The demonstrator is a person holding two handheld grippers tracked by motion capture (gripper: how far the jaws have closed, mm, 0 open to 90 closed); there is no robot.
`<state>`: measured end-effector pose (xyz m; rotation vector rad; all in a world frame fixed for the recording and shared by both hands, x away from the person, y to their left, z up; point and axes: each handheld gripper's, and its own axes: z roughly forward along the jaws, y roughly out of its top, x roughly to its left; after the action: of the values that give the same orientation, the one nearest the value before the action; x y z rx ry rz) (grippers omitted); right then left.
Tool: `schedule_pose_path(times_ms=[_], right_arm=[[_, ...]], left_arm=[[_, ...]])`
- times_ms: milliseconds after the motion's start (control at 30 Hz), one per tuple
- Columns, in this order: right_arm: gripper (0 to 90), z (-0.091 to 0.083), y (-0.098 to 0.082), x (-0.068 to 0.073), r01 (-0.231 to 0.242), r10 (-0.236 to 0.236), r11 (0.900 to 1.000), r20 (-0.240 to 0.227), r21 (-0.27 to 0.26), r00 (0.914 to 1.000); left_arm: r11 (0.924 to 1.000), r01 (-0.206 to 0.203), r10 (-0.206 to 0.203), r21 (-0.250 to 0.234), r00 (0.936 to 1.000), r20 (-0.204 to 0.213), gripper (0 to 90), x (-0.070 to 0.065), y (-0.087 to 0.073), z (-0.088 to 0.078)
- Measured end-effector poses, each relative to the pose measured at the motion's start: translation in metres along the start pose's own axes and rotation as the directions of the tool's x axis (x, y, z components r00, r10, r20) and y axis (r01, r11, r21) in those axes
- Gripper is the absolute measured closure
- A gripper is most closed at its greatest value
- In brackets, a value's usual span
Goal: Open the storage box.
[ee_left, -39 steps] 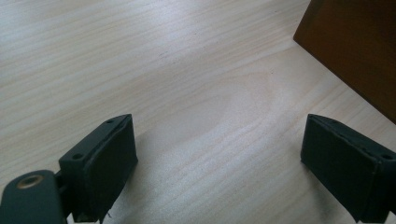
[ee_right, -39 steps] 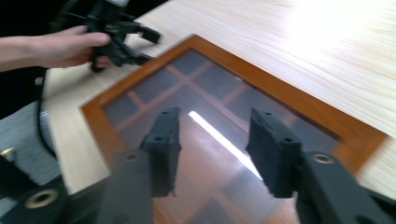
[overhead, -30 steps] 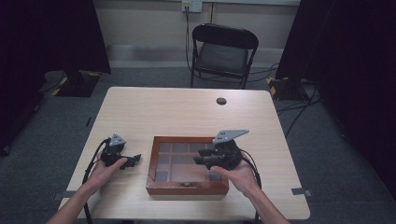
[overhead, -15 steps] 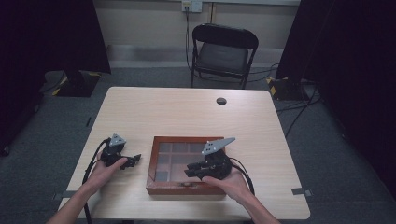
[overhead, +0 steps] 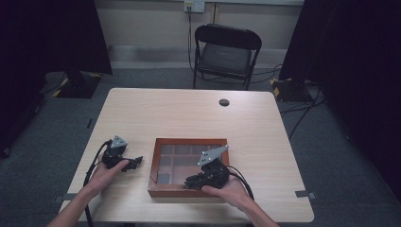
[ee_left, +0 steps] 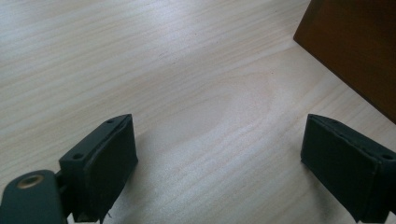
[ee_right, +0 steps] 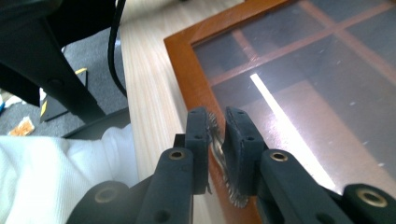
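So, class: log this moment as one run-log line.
left gripper: open, on table, beside box | right gripper: shut on metal latch at near edge of wooden box | glass lid: down

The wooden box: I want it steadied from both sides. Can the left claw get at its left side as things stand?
Probably yes. The left claw is open on bare table beside the wooden box, with nothing between them.

The table [overhead: 265, 142] is pale, matt wood-grain. The box [overhead: 156, 156] has a reddish-brown, smooth wooden frame and a glossy glass lid [ee_right: 327, 84] catching light. The right gripper [ee_right: 217, 128] has matt black plastic jaws pinching a small silvery metal clasp [ee_right: 215, 135].
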<state>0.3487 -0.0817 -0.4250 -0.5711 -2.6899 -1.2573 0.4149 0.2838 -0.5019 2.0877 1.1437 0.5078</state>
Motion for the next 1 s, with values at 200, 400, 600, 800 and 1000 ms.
schedule_pose_path(times_ms=[200,400,600,800,1000], right_arm=[[80.9,0.0021,-0.0030,-0.0001,0.014,-0.014,1.000,0.006,0.002,0.9999],[81.1,0.0027,-0.0043,0.0002,0.014,-0.014,1.000,0.018,-0.009,0.9997],[79.7,0.0058,-0.0070,-0.0008,0.019,-0.020,1.000,0.023,0.015,0.9996],[80.7,0.0072,-0.0080,-0.0012,0.026,-0.026,1.000,0.020,0.016,0.9995],[81.5,0.0072,-0.0069,0.0005,0.044,-0.045,0.999,0.028,0.023,0.9986]], left_arm=[[1.0000,0.000,0.000,0.000,1.0000,0.002,9.8,0.0000,0.0000,0.0000],[1.0000,0.000,0.000,0.000,1.0000,0.002,9.7,0.0000,0.0000,0.0000],[1.0000,0.000,0.000,0.000,1.0000,0.002,9.8,0.0001,0.0000,0.0000],[1.0000,0.000,0.000,0.000,1.0000,0.003,9.7,0.0001,0.0000,0.0000],[1.0000,0.000,0.000,0.001,1.0000,0.002,9.7,0.0001,0.0000,0.0000]])
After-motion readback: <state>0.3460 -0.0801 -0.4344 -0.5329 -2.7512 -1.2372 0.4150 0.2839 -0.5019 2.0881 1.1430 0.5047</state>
